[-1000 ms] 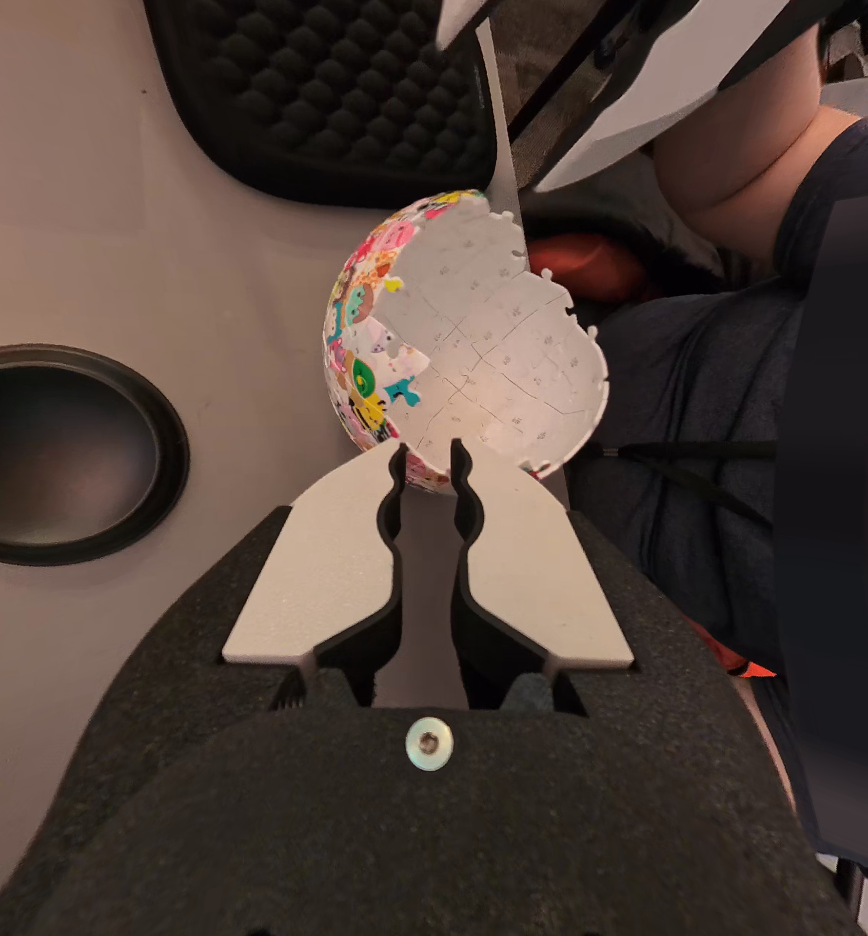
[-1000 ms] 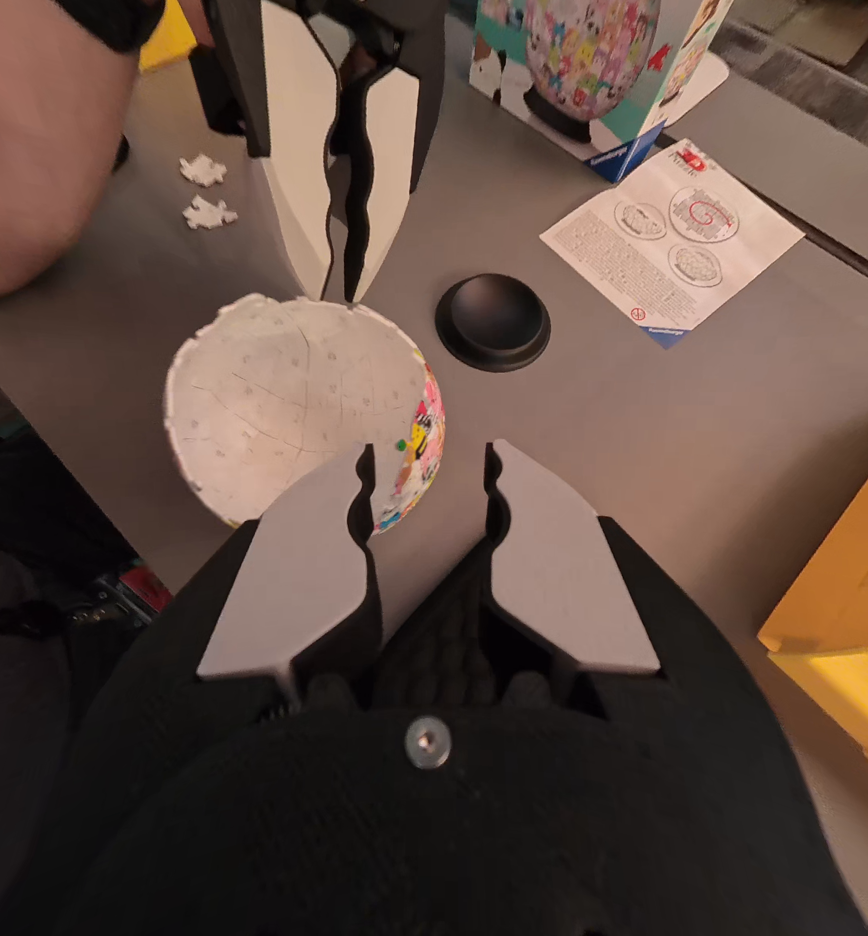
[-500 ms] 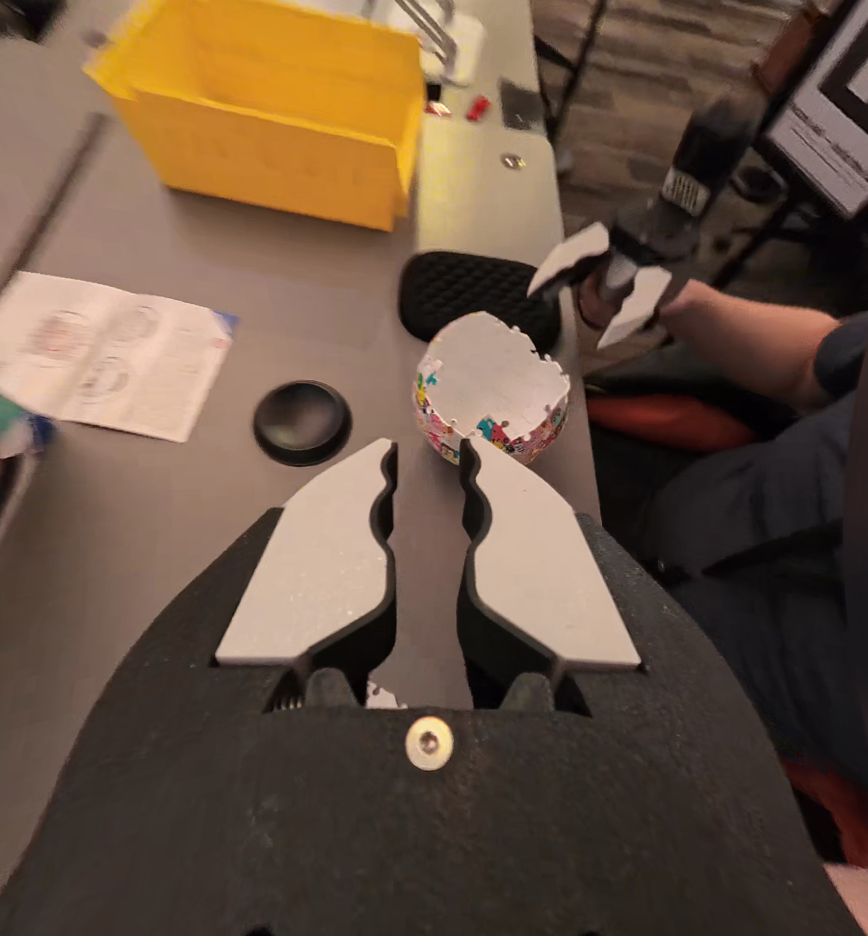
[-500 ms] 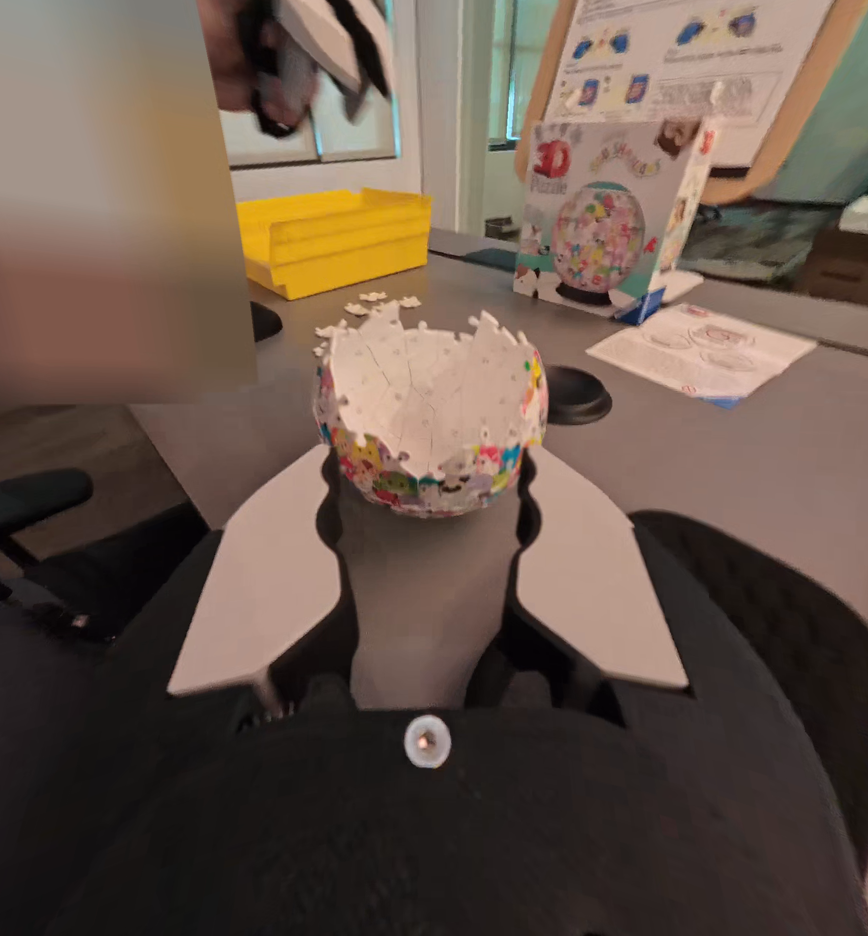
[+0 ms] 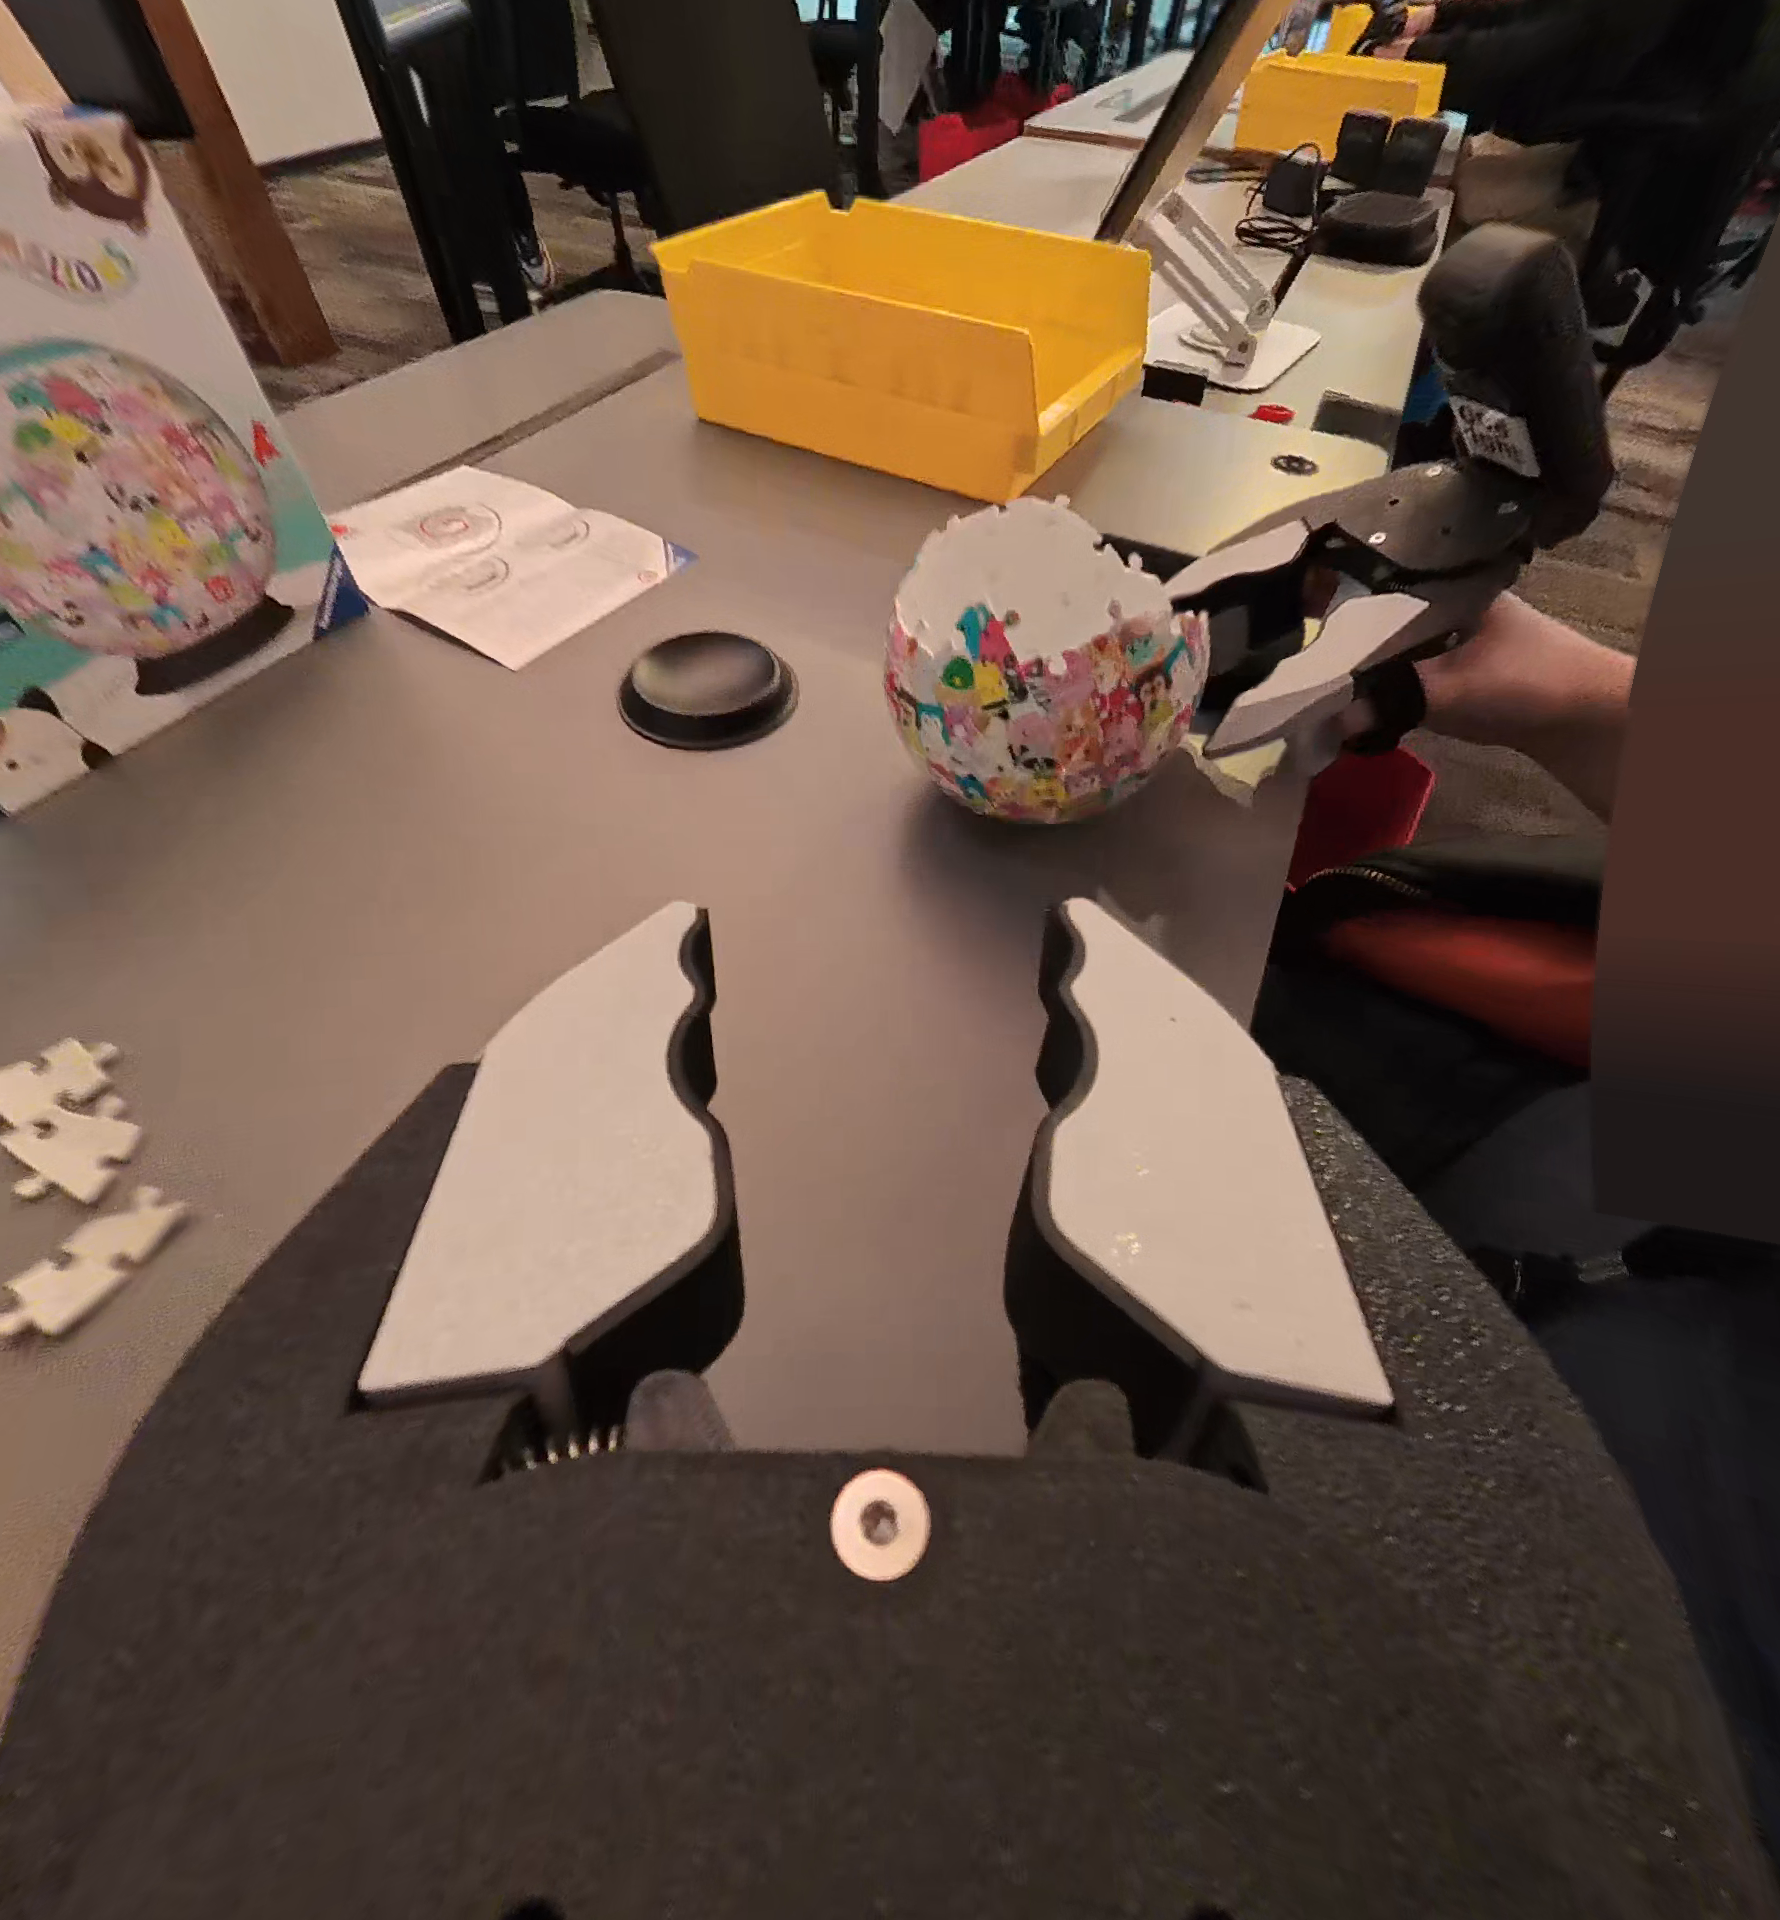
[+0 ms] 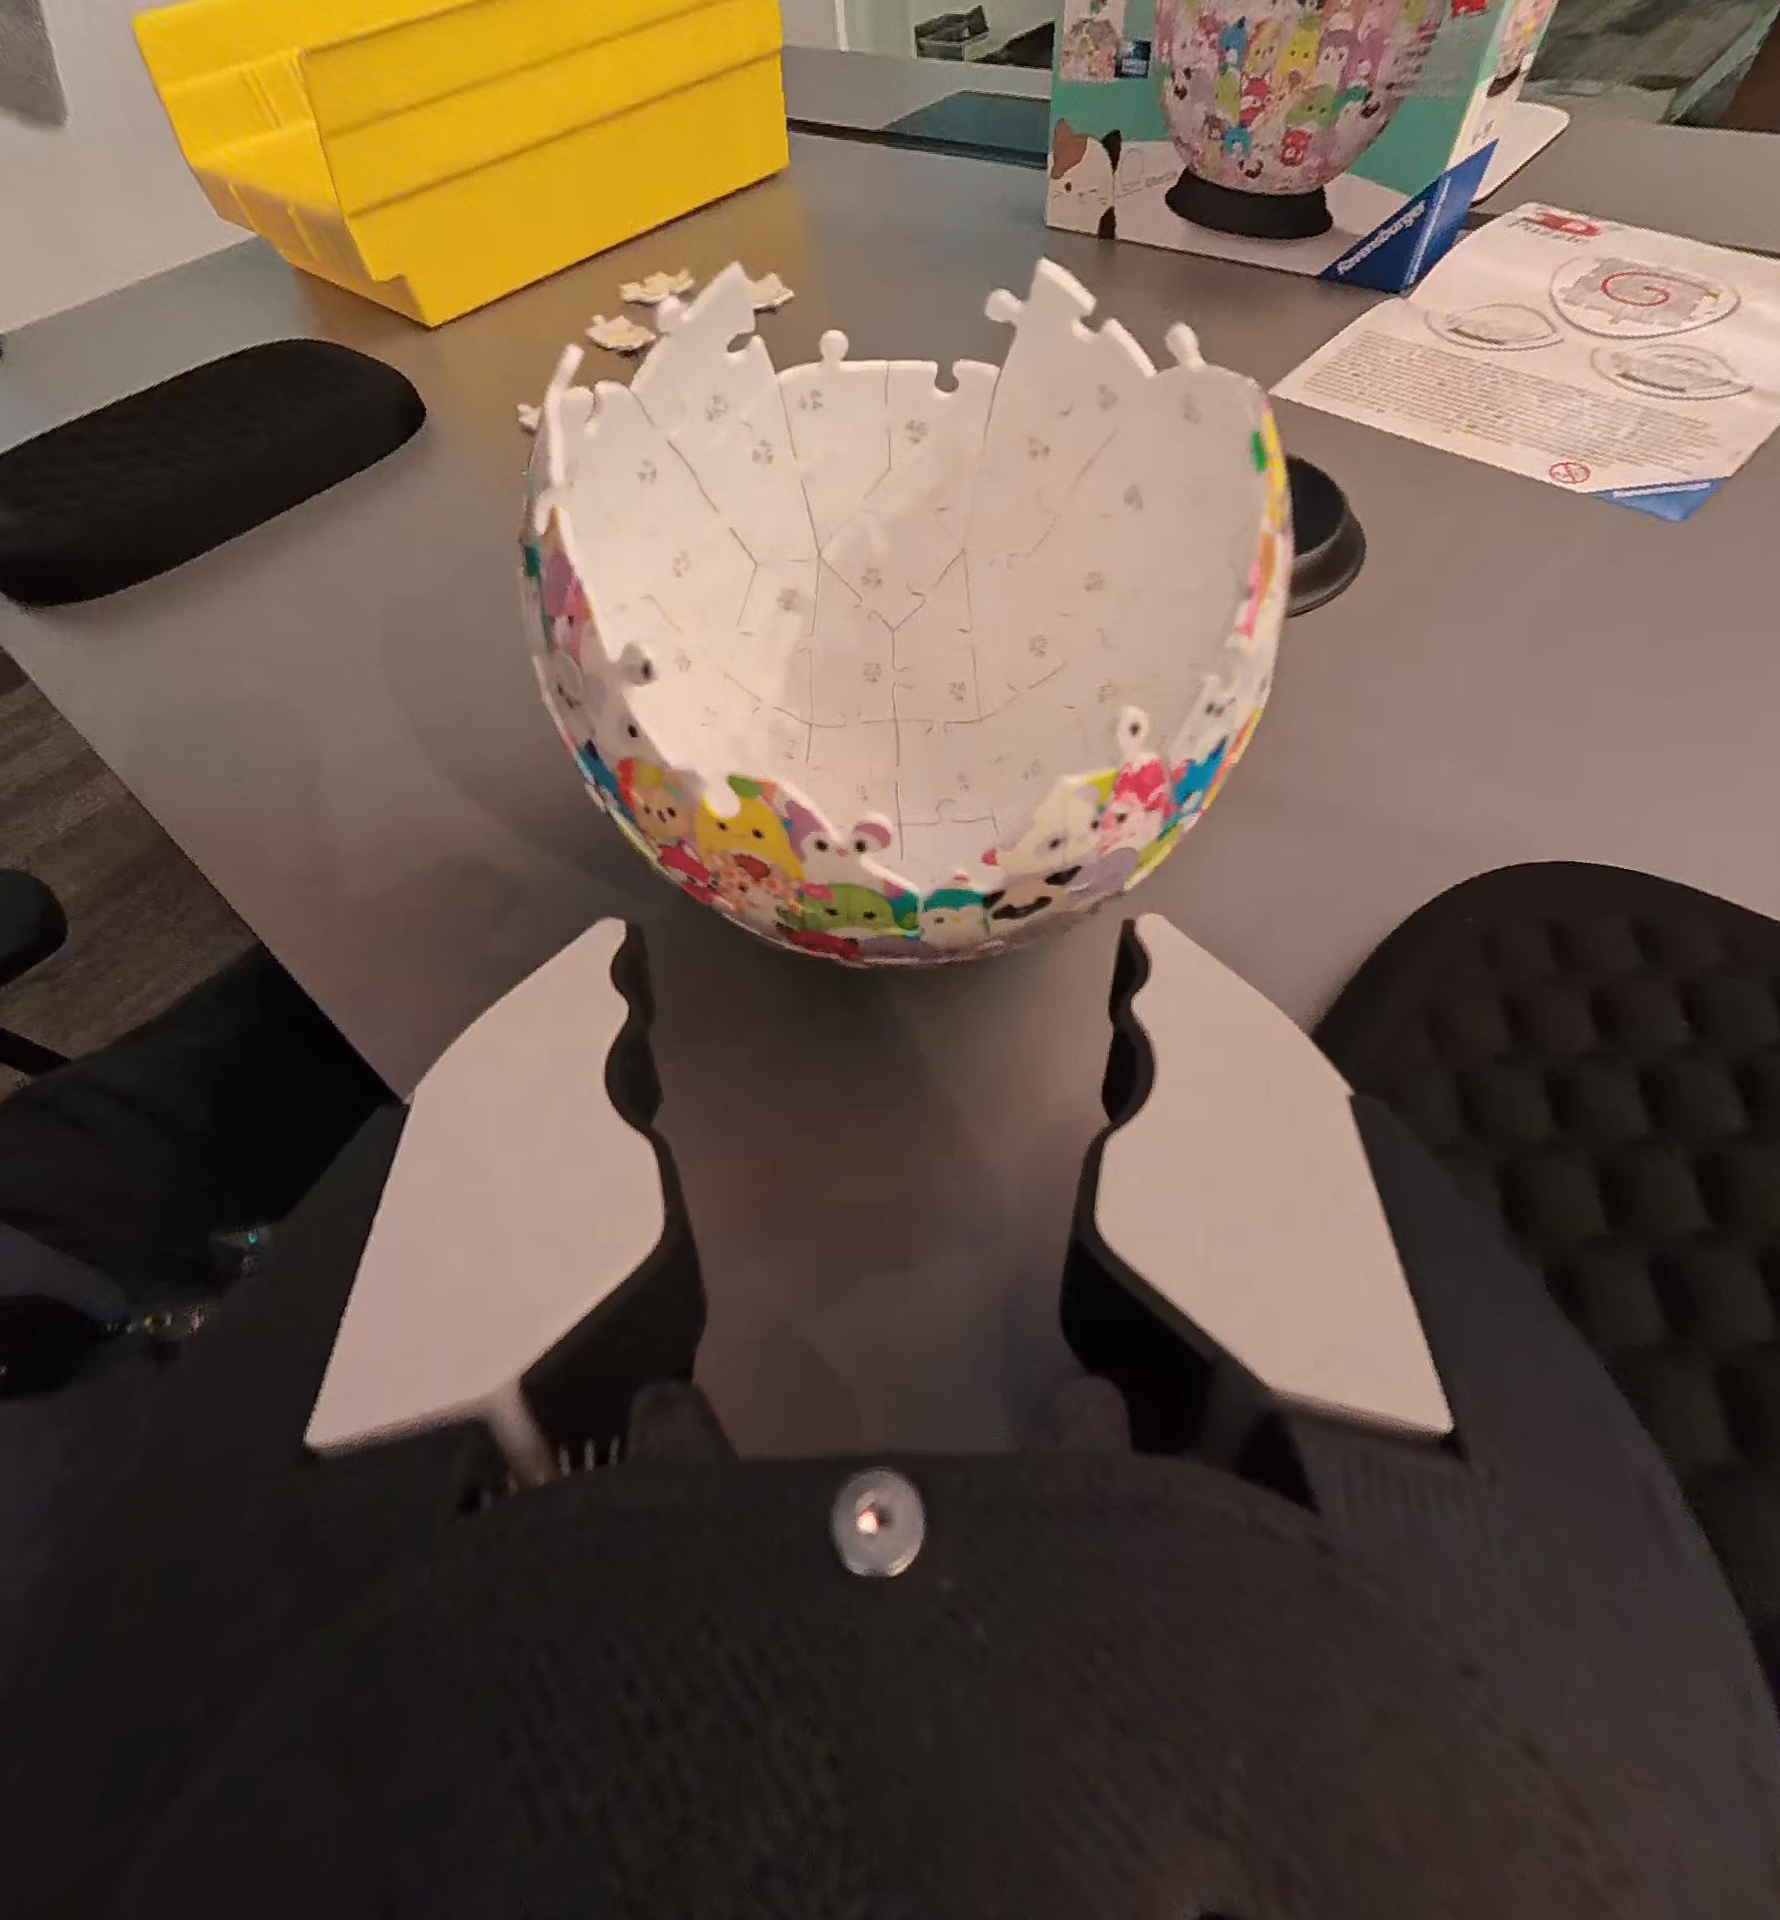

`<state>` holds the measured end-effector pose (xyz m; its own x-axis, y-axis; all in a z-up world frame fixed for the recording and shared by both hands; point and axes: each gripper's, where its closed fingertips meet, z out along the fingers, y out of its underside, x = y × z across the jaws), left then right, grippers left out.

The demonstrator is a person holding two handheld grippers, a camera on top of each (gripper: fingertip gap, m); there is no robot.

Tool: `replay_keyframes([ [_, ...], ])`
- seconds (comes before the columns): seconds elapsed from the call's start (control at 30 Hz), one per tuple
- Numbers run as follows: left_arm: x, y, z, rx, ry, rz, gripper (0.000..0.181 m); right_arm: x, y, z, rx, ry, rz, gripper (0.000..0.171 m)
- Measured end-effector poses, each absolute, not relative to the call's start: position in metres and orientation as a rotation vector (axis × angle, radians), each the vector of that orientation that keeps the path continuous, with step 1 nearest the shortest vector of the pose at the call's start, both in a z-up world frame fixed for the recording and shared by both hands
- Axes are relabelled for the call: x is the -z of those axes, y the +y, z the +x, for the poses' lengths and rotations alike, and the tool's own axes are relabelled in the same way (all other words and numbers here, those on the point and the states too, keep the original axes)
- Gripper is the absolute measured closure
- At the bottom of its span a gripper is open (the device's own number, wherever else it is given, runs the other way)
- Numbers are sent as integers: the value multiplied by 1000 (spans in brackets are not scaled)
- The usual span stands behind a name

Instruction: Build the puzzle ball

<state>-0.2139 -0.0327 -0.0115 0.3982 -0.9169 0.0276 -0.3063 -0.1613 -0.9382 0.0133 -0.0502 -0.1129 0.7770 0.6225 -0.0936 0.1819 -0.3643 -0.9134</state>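
Nearest the left wrist cam: left gripper, jaws spread wide, nothing between them, hovering over bare grey table. Prob. free so it can fetch a piece.

- Loose puzzle pieces, white backs up, on table just left of left gripper; near enough for a quick pick. More loose pieces lie beyond the shell in the right cam.
- Right gripper, jaws apart and empty, tips just short of the shell's lower curve, not touching as far as I can tell. In left cam it sits at the shell's far side w/ a hand behind it. Judged: lined up to steady or grip the shell.
- Puzzle ball, task item: roughly half built, open bowl w/ jagged rim up, printed side out, white inside. Rests on table close to its front edge, so curved base could roll.
- Black round stand, beside ball, apart from it, unused.
- Black padded rests: and, flanking.
- Instruction sheet, flat, farther back.
- Puzzle box, upright, picture facing in; likely reference.
- Yellow bin, farthest; contents not visible.
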Motion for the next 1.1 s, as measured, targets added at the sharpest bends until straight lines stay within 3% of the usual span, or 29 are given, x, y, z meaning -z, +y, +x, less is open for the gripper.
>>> replay_keyframes([
  [0.47,54,-55,-194,981,883,-1455,120,90,-68,22,-383,-388,-1691,84],
  [1.1,47,-43,-186,999,849,-1396,133,73,-61,11,-471,-368,-1524,98],
])
